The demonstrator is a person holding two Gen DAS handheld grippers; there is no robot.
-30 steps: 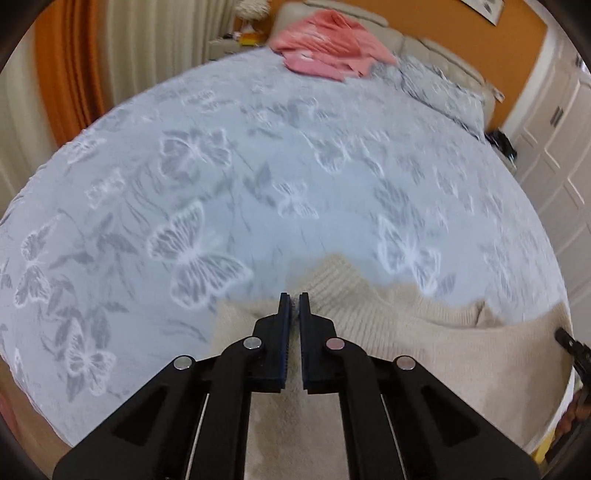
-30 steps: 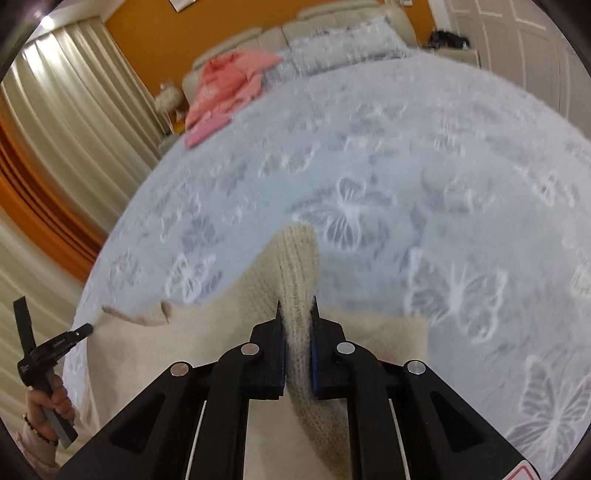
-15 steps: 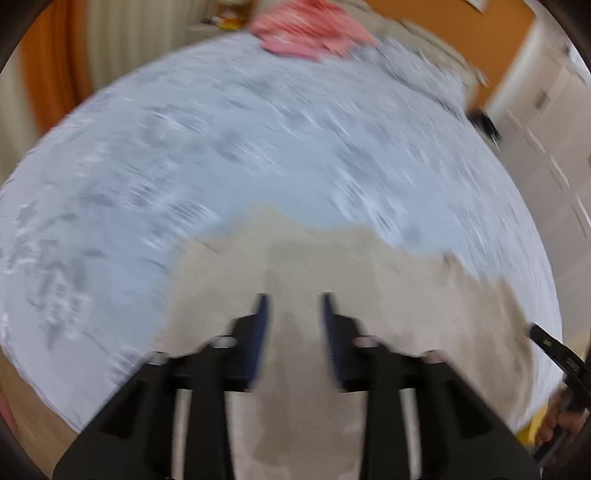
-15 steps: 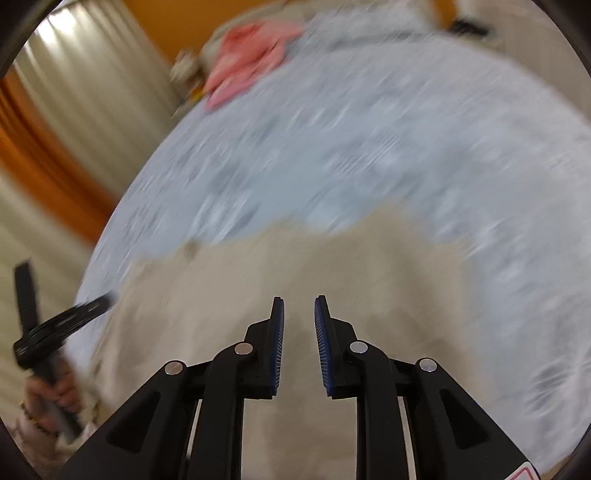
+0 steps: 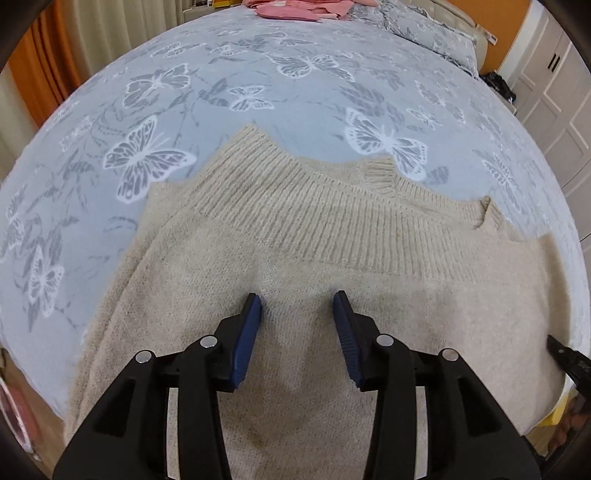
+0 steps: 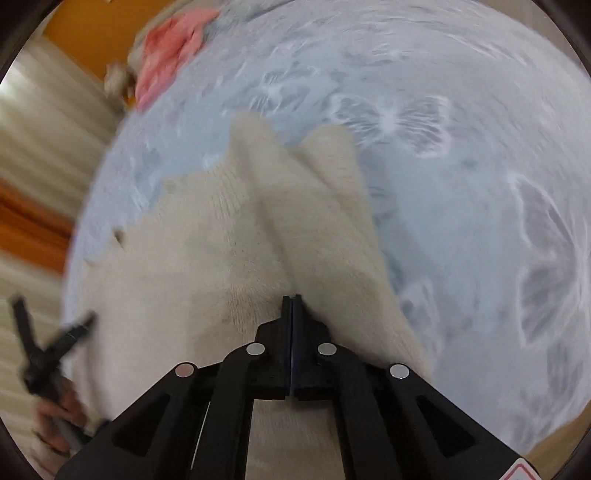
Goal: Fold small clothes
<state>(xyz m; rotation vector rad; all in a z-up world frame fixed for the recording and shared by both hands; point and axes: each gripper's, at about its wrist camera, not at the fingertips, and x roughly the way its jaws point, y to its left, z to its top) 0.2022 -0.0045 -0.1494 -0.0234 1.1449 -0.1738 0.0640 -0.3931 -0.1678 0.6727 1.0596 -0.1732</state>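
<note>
A beige knit sweater (image 5: 332,229) lies on the butterfly-print bed cover (image 5: 221,74), its ribbed band turned toward the far side. My left gripper (image 5: 297,299) hovers low over the sweater's middle; its jaws are opening and no fabric sits between the pads. In the right wrist view the sweater (image 6: 207,258) shows a raised fold running away from my right gripper (image 6: 291,298). That gripper is shut, its tips at the foot of the fold, with no cloth visible between the pads. The picture there is blurred.
Pink clothes (image 5: 295,7) are piled at the head of the bed beside a patterned pillow (image 5: 424,29). Orange and cream curtains (image 5: 44,66) hang at the left, white wardrobe doors (image 5: 561,92) stand at the right. A hand (image 6: 55,421) holds the other gripper at the left edge.
My left gripper went from shut to open and sank toward the sweater. My right gripper released the sleeve, spread, then shut again lower down. The sweater fills more of both views.
</note>
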